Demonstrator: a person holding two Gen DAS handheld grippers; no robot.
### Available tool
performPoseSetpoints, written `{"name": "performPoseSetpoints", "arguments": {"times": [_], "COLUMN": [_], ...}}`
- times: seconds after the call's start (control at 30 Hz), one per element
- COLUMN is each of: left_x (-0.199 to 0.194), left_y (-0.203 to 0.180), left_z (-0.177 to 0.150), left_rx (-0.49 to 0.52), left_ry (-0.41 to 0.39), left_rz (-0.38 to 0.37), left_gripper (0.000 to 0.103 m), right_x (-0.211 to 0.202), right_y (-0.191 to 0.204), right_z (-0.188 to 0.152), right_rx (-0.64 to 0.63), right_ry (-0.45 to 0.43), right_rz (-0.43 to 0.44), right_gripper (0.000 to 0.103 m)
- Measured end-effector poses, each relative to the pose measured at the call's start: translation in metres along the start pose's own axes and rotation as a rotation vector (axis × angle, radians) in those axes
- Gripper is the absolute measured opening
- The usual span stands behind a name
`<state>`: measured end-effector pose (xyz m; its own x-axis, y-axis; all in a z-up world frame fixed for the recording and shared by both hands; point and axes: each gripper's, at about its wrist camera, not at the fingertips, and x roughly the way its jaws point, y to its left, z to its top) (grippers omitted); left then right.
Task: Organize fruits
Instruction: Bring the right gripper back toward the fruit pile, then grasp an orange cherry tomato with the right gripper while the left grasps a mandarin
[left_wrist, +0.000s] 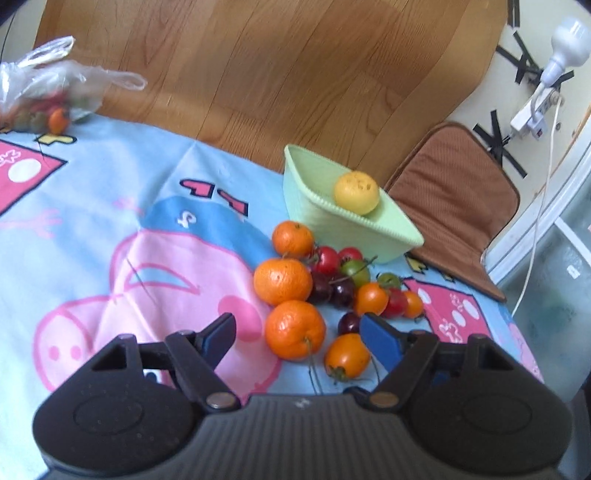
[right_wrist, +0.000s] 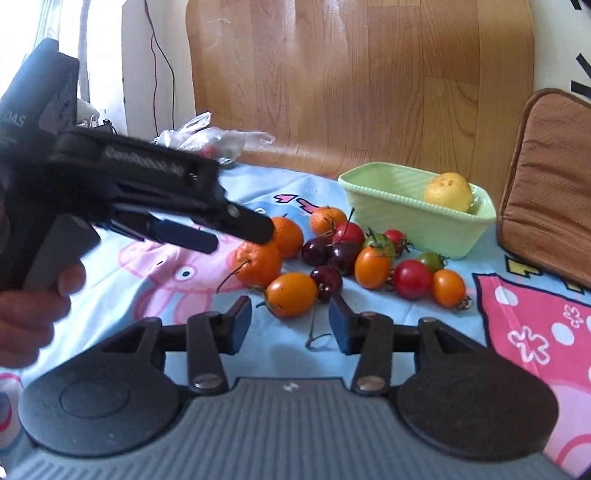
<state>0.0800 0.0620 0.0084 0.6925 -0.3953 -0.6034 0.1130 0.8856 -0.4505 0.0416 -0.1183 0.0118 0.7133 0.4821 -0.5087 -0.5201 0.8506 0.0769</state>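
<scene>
Both tools are spread with nothing between the pads: the left tool hangs over three round orange mandarins, while the right tool hovers before an oval orange cherry tomato. A round yellow citrus fruit sits in the pale green ribbed plastic basket on the cartoon-pig counter cloth. The left tool's body reads "DAS".

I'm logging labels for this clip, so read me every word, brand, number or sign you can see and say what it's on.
"DAS": on the black housing of the left gripper, seen in the right wrist view.
Raised lettering along that gripper's side: too blurred to read.
Tablecloth: letter-like shapes only, cut off, not readable.
Green basket: no text.
</scene>
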Motion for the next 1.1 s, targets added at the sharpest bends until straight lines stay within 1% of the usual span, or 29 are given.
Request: {"name": "performPoseSetpoints", "arguments": {"times": [0.03, 0.07, 0.1, 0.13, 0.17, 0.27, 0.37, 0.47, 0.5, 0.53, 0.6, 0.63, 0.7, 0.77, 0.8, 0.83, 0.9, 1.0, 1.1], "left_x": [0.002, 0.003, 0.002, 0.002, 0.003, 0.002, -0.002, -0.013, -0.017, -0.021, -0.027, -0.029, -0.031, -0.034, -0.036, -0.038, -0.041, -0.04, -0.035], "left_y": [0.001, 0.001, 0.002, 0.003, 0.005, 0.01, 0.009, 0.008, 0.007, 0.007, 0.005, 0.004, 0.004, 0.004, 0.004, 0.004, 0.003, 0.0, -0.003], "left_z": [-0.002, -0.004, -0.006, -0.007, -0.007, -0.007, -0.011, -0.018, -0.02, -0.023, -0.028, -0.031, -0.032, -0.03, -0.028, -0.027, -0.025, -0.024, -0.023], "left_rx": [-0.006, -0.012, -0.013, -0.019, -0.03, -0.059, -0.062, -0.079, -0.079, -0.074, -0.063, -0.056, -0.051, -0.053, -0.056, -0.059, -0.054, -0.036, -0.019], "left_ry": [0.006, 0.001, -0.007, -0.005, 0.003, 0.004, 0.005, 0.014, 0.016, 0.021, 0.027, 0.034, 0.029, 0.015, 0.006, -0.006, -0.02, -0.026, -0.018], "left_rz": [-0.001, -0.002, -0.002, -0.007, -0.015, -0.037, -0.037, -0.053, -0.061, -0.068, -0.07, -0.067, -0.062, -0.047, -0.043, -0.043, -0.039, -0.03, -0.024], "left_gripper": [0.066, 0.063, 0.057, 0.045, 0.041, 0.038, 0.038, 0.038, 0.038, 0.039, 0.04, 0.047, 0.053, 0.061, 0.067, 0.07, 0.07, 0.07, 0.07], "right_x": [0.001, -0.001, -0.002, -0.002, -0.002, 0.005, 0.016, 0.008, 0.002, -0.004, -0.014, -0.016, -0.018, -0.017, -0.016, -0.016, -0.013, -0.005, 0.008], "right_y": [0.003, 0.006, 0.009, 0.012, 0.014, 0.018, 0.015, 0.012, 0.014, 0.015, 0.015, 0.015, 0.015, 0.017, 0.018, 0.019, 0.021, 0.023, 0.023], "right_z": [0.001, 0.001, 0.001, 0.001, 0.001, 0.0, 0.004, 0.006, 0.004, 0.002, -0.002, -0.004, -0.005, -0.006, -0.005, -0.003, -0.001, 0.002, 0.006], "right_rx": [-0.018, -0.041, -0.065, -0.086, -0.103, -0.137, -0.138, -0.118, -0.122, -0.128, -0.135, -0.134, -0.132, -0.142, -0.144, -0.144, -0.165, -0.234, -0.287], "right_ry": [-0.006, -0.016, -0.03, -0.038, -0.038, -0.018, 0.015, 0.014, 0.007, 0.0, -0.009, 0.002, 0.012, 0.004, 0.0, -0.005, -0.017, -0.035, -0.009], "right_rz": [-0.016, -0.032, -0.042, -0.047, -0.05, -0.051, -0.065, -0.049, -0.041, -0.037, -0.03, -0.027, -0.02, -0.03, -0.033, -0.034, -0.041, -0.065, -0.056], "right_gripper": [0.049, 0.049, 0.049, 0.048, 0.048, 0.048, 0.047, 0.04, 0.024, 0.019, 0.019, 0.019, 0.021, 0.021, 0.024, 0.026, 0.03, 0.032, 0.033]}}
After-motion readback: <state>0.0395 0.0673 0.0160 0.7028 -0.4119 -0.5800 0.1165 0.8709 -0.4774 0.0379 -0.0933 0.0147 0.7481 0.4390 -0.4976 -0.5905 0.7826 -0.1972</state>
